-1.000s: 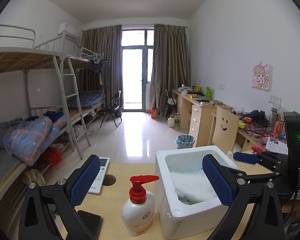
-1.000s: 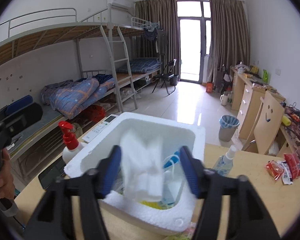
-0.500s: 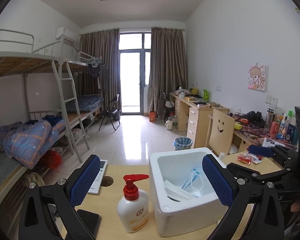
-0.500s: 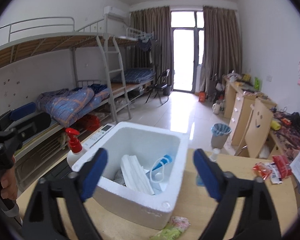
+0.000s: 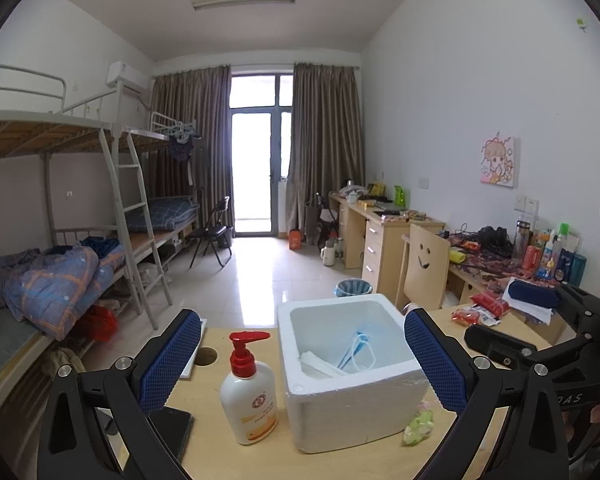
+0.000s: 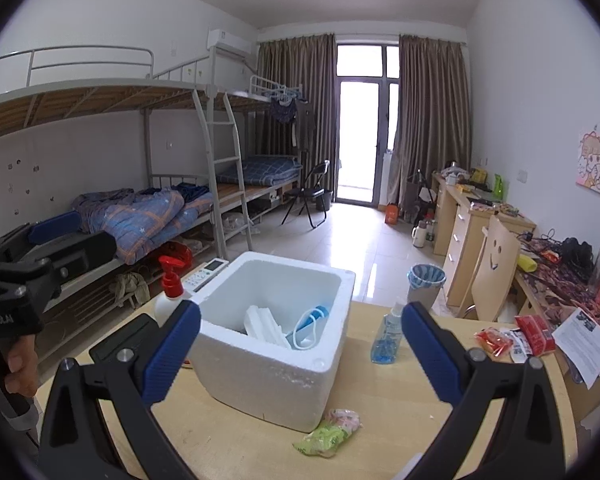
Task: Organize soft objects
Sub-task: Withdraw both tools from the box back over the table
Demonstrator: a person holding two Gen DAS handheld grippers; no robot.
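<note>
Pleated white and blue masks [image 6: 276,326] with looped ear straps lie inside the square, grainy foam box [image 6: 260,376] on the wooden table [image 6: 380,412]. A crinkled green packet [image 6: 328,432] touches its front corner. Both the left gripper [image 5: 302,360] and right gripper [image 6: 300,348] gape wide, holding nothing. Only the right view shows the blue spray bottle [image 6: 386,334]; only the left shows the full pump bottle [image 5: 249,390].

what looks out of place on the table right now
One soft item is outside the white foam box: a crumpled green and pink packet lies on the table against the box's near corner. The face masks are already inside. Both grippers are open and empty.
</note>
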